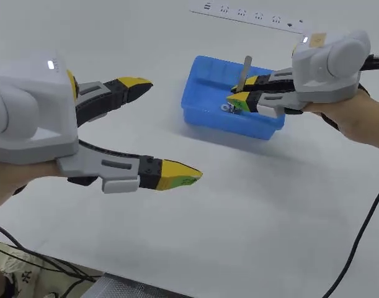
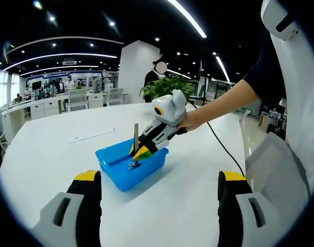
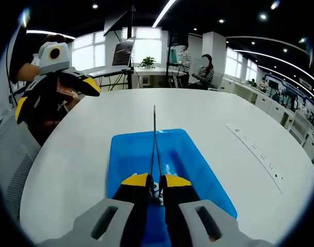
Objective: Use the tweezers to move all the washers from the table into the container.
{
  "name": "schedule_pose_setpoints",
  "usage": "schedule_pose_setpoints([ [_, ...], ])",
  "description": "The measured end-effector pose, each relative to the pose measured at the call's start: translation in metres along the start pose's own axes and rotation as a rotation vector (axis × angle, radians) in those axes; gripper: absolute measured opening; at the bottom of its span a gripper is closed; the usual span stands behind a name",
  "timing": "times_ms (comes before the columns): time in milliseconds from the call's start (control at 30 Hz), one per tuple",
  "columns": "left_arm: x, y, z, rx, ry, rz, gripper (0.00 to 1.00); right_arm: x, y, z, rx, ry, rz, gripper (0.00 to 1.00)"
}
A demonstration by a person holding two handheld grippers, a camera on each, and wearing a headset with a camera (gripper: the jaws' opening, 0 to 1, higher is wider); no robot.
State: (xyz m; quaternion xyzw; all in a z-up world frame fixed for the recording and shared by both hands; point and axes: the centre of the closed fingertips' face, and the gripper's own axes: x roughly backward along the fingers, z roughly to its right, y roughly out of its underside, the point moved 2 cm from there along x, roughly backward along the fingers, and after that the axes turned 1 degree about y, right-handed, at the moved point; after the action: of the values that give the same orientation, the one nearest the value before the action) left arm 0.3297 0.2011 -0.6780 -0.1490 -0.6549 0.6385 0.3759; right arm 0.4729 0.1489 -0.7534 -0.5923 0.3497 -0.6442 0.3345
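A blue container (image 1: 205, 71) stands on the white table (image 1: 239, 205). Inside it lie a few small metal washers (image 1: 229, 108), also seen in the left gripper view as washers (image 2: 132, 164). My right gripper (image 1: 239, 96) hangs over the container, shut on grey tweezers (image 1: 245, 71) that stand upright with their lower end down by the washers. In its own view the right gripper (image 3: 155, 181) clamps the tweezers (image 3: 154, 134) over the container (image 3: 131, 154). My left gripper (image 1: 161, 130) hovers open and empty left of the container, with its jaws wide apart.
A white power strip (image 1: 251, 15) lies at the table's far edge. A black cable (image 1: 363, 230) trails from the right hand across the table's right side. Behind the table is an office with people standing and potted plants.
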Motion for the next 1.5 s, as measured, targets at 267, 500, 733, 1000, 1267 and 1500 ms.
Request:
schedule_pose_setpoints([
  [267, 0.001, 0.0, -0.003, 0.008, -0.005, 0.004, 0.99, 0.005, -0.01, 0.002, 0.001, 0.007, 0.03, 0.08],
  [500, -0.006, -0.011, -0.015, -0.002, -0.012, 0.031, 0.99, 0.011, -0.022, 0.003, 0.009, 0.021, 0.053, 0.08],
  [733, -0.024, -0.024, -0.029, -0.055, -0.009, 0.016, 0.9, 0.016, -0.032, -0.006, 0.046, 0.018, 0.053, 0.08],
  [1000, -0.056, -0.059, -0.035, -0.194, 0.063, 0.006, 0.68, 0.024, -0.042, -0.023, 0.139, 0.006, 0.02, 0.08],
  [1267, -0.072, -0.068, -0.022, -0.281, 0.173, -0.051, 0.45, 0.031, -0.044, -0.043, 0.227, -0.03, -0.011, 0.08],
  [1500, -0.072, -0.066, -0.006, -0.324, 0.239, -0.073, 0.27, 0.034, -0.042, -0.055, 0.28, -0.058, -0.035, 0.08],
])
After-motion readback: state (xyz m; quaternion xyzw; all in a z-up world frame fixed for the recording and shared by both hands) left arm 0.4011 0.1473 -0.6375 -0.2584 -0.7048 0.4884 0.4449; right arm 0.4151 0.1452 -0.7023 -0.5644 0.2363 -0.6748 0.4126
